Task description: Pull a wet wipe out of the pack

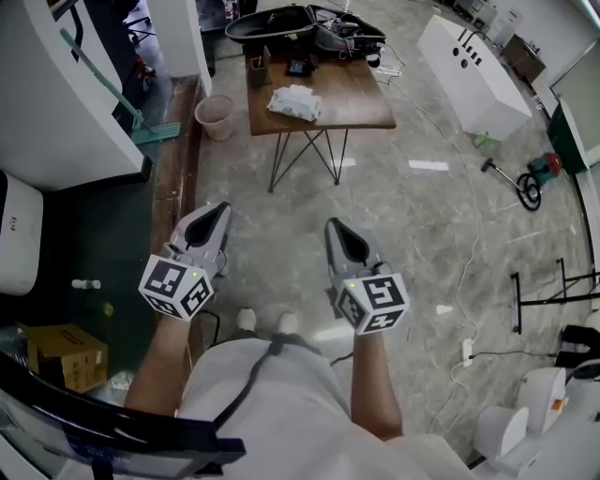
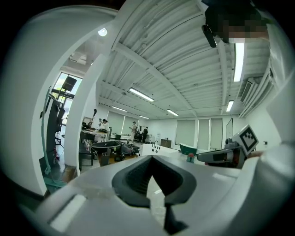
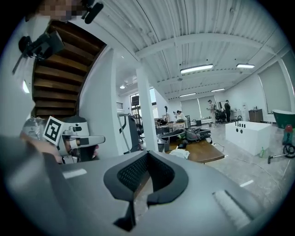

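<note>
Left gripper [image 1: 217,212]: jaws together, nothing between them; I hold it level at waist height.
Right gripper [image 1: 336,227]: jaws likewise closed and empty, tipped slightly downward, beside the left one with a gap between.
Reason for posture: both point towards the table [image 1: 356,103], which I judge to be a carry position for the approach. Nothing is within reach.
Wet wipe pack [image 1: 293,101]: lies flat on the table top near its front left corner, untouched and well apart from both grippers. The right gripper view shows it as a pale shape [image 3: 179,153] beyond the jaws.
Table: brown wooden top on thin metal legs; a black bag [image 1: 281,23] sits at the far end, so the pack has free space around it.
Floor [image 1: 422,234]: grey, polished, reflecting the ceiling lights; cables trail at the right.
Room: open workshop, a pink bucket [image 1: 215,114] left of the table, a white cabinet [image 1: 473,66] to the right, a cardboard box [image 1: 66,354] near me.
Stage: pull not yet begun.
</note>
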`<control>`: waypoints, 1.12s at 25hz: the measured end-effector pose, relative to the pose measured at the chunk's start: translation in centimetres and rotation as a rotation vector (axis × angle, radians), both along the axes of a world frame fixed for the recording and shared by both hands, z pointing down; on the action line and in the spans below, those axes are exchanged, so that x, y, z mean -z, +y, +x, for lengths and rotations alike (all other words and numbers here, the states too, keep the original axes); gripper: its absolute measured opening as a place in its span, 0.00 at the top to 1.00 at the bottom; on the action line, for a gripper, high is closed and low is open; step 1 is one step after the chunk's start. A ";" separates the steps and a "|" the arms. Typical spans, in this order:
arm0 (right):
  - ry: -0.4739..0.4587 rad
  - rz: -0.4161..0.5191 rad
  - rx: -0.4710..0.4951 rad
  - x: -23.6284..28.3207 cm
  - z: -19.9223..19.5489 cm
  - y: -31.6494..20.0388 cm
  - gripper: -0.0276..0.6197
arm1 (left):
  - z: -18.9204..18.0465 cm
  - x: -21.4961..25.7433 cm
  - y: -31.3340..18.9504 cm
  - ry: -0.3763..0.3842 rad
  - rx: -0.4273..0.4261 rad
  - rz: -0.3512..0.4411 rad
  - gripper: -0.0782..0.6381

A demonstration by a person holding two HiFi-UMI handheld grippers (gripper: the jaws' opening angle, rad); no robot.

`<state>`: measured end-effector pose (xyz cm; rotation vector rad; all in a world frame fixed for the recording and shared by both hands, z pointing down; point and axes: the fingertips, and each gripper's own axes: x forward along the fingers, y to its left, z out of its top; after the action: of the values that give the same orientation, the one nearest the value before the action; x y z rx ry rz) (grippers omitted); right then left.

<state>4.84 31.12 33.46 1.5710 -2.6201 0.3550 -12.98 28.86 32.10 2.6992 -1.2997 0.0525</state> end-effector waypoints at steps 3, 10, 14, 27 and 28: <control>-0.015 -0.007 -0.009 -0.3 1.2 0.3 0.95 | 0.2 0.1 0.1 0.019 0.006 -0.004 0.88; -0.039 -0.011 -0.006 -0.7 3.4 0.2 0.95 | 1.9 -0.1 -0.2 0.022 0.008 -0.010 0.88; -0.008 -0.009 0.023 -1.2 3.7 -0.1 0.95 | 3.6 -0.4 -0.4 0.010 0.000 -0.019 0.88; -0.082 -0.048 0.041 -3.2 6.3 -0.4 0.95 | 5.1 -2.2 0.3 -0.008 0.027 -0.050 0.88; -0.078 -0.047 0.050 -3.2 6.2 -0.5 0.95 | 5.1 -2.2 0.1 -0.005 0.025 -0.049 0.88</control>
<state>11.03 30.58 36.70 1.5044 -2.6821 0.4806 -7.84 28.96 34.27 2.6428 -1.3159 0.0881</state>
